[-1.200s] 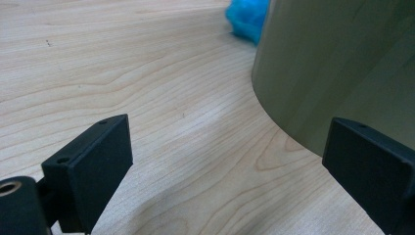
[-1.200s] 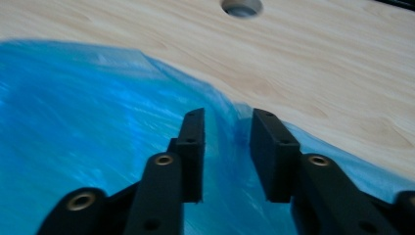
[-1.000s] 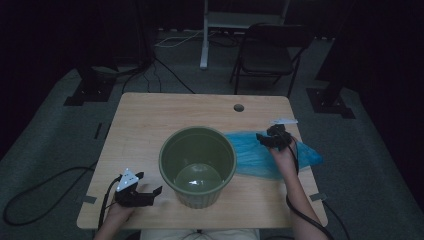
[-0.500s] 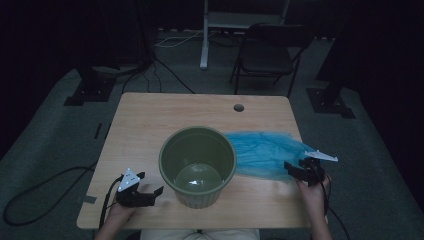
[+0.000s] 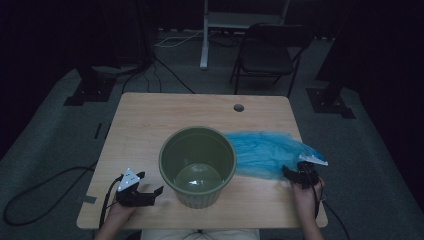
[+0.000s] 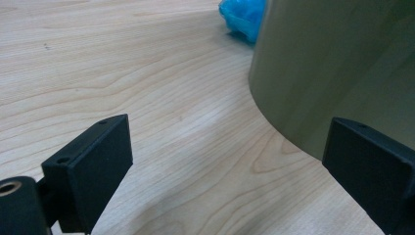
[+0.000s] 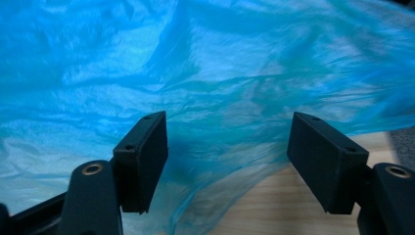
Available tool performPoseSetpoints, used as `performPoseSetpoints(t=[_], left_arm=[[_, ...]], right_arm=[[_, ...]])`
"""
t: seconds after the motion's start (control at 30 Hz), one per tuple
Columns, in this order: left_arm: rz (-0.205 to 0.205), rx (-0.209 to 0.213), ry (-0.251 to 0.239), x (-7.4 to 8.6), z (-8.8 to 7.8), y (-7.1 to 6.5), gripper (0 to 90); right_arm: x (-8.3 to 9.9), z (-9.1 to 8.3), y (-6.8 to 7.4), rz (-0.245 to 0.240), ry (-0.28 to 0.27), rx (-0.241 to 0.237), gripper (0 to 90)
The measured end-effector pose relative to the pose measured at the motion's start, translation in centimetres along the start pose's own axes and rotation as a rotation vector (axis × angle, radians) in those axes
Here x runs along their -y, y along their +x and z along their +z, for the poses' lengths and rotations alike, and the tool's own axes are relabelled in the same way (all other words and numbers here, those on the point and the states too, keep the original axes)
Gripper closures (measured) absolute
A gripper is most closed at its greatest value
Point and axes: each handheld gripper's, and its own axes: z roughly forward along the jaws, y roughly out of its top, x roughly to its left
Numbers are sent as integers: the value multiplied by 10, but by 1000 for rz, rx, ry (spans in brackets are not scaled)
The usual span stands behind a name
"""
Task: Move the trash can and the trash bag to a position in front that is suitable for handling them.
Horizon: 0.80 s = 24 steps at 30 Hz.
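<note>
Plainly: an empty bin, a blue bag beside it

Plainly, the green bin (image 5: 197, 165) stands upright near the front middle of the wooden counter (image 5: 150, 120), and nothing lies in it; its pale, bare bottom shows from the high view. In the left gripper view its olive wall (image 6: 342, 68) curves close past the right-hand jaw, and no label or writing can be read on it.

Just right of the bin, touching or nearly touching its rim, a thin blue plastic bag (image 5: 267, 152) lies flat and crumpled on the counter, reaching toward the right edge. Whether anything is inside the bag cannot be told; no print shows on the film (image 7: 205, 73).

The right tongs (image 5: 299, 175) sit at the bag's near right corner. Their jaws have just been opening and stand wide apart; the blue film lies under and ahead of them, with a fold between the jaws, but the pads do not press on it.

The left tongs (image 5: 147, 186) rest at the front left of the counter, just beside the bin, jaws spread wide with only bare wood between them, gripping nothing.
</note>
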Motion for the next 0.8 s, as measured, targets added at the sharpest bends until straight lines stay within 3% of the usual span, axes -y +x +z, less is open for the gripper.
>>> performPoseSetpoints(t=[0.07,0.13,0.2,0.27,0.33,0.43,0.57,0.63,0.7,0.8], left_arm=[[-8,-3,-2,0,0,1,50],[-7,-1,-4,1,0,1,50],[-4,0,-2,0,0,0,51],[-3,2,-3,0,0,0,51],[-4,3,-3,0,0,0,51],[-7,3,-3,1,0,1,51],[-4,3,0,1,0,2,50],[-6,3,-3,1,0,1,51],[-6,4,-5,1,-1,1,51],[-9,2,-8,1,-3,2,51]], right_arm=[[1,3,6,-24,1,19,300],[1,5,13,-60,-14,19,382],[-1,7,16,-73,-26,5,545],[-10,12,19,-103,-5,-24,829],[-22,18,21,-123,24,-34,892],[-46,29,26,-167,26,-33,895],[-86,41,31,-187,16,-15,882],[-103,47,30,-160,-2,5,675],[-119,51,27,-129,-3,17,529],[-128,50,27,-99,-18,23,435]])
